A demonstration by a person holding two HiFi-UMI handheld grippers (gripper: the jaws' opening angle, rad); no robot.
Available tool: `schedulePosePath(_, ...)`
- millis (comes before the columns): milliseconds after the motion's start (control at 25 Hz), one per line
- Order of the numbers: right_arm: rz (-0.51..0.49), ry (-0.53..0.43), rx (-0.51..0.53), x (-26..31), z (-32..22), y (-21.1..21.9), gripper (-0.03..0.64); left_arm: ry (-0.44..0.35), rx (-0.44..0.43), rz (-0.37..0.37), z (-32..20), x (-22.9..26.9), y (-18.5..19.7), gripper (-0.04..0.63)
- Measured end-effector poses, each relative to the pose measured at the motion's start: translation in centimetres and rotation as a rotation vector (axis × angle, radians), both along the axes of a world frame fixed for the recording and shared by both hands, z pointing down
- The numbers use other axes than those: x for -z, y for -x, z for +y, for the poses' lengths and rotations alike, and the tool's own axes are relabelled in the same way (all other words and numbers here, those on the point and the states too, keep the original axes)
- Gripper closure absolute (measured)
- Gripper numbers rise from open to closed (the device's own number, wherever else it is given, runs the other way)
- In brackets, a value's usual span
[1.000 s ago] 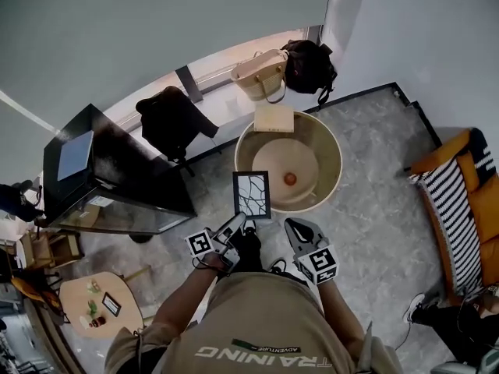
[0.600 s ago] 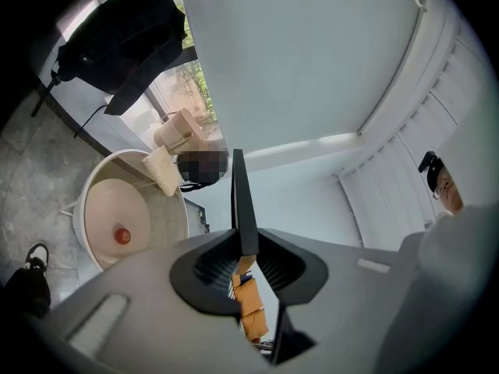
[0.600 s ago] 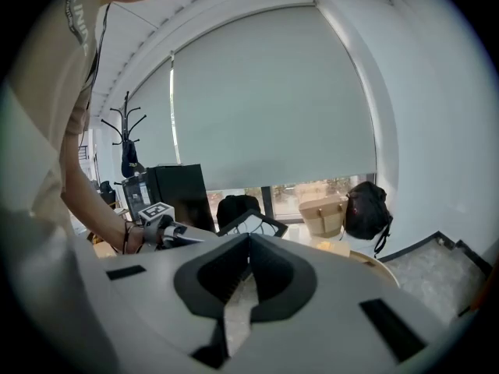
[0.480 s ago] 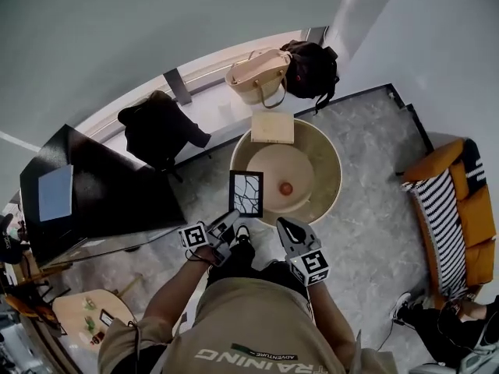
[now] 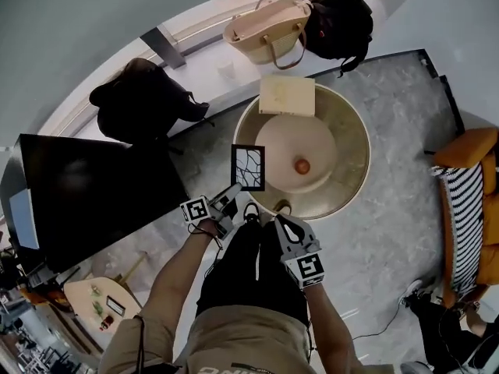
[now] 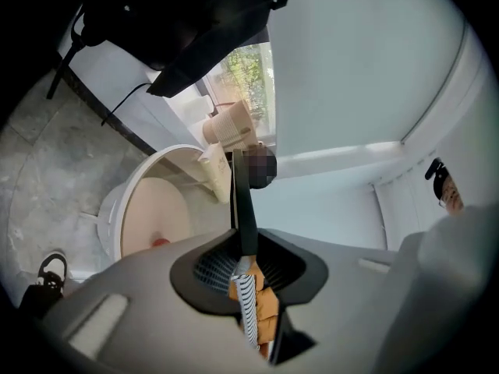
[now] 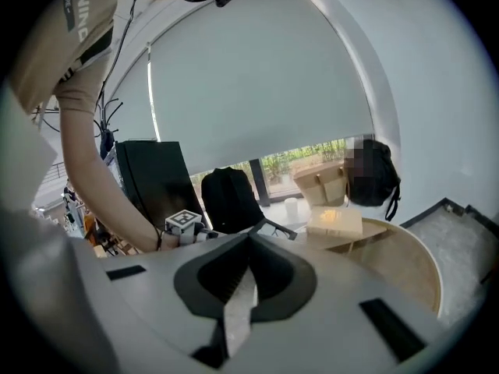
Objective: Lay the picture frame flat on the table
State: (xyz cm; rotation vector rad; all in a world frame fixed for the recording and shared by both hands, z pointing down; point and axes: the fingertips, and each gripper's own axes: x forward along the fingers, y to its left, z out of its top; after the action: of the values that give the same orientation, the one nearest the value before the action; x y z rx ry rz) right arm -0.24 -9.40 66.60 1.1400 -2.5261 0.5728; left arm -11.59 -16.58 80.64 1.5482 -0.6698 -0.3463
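Note:
A black picture frame (image 5: 249, 167) with a white cracked-pattern picture is held upright in the air at the near rim of the round beige table (image 5: 355, 131). My left gripper (image 5: 232, 195) is shut on the frame's lower edge. In the left gripper view the frame (image 6: 242, 201) shows edge-on, rising from between the jaws of the left gripper (image 6: 243, 262), with the table (image 6: 117, 209) below and to the left. My right gripper (image 5: 285, 226) hangs beside it, over the person's legs, shut and holding nothing. In the right gripper view the right gripper (image 7: 240, 288) shows its jaws together.
On the table lie a pale flat box (image 5: 287, 94) at the far rim and a small red object (image 5: 301, 164) near the middle. A tan handbag (image 5: 267, 29) and black backpacks (image 5: 337, 20) sit on the window ledge. A black cabinet (image 5: 86, 193) stands left.
The person has stepped closer to the round table, so it now sits larger and higher in the head view. The left gripper still carries the frame upright. The right gripper stays beside it.

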Motion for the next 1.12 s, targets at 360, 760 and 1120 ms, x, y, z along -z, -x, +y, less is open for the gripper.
schedulePosePath(360, 0.024, 0.038, -0.098, -12.5, -4.3, -1.3, 0.611, 0.074, 0.052, 0.048, -1.0, -9.2, -1.8, 0.52)
schedulePosePath(760, 0.002, 0.114, -0.109, -17.0, -2.5, -0.9, 0.611, 0.142, 0.08, 0.012, -0.6, -12.2, -1.2, 0.52)
schedulePosePath(1120, -0.022, 0.156, -0.081, -17.9, -1.2, 0.1, 0.611, 0.186, 0.02, -0.27, -0.4, -14.0, -1.6, 0.513)
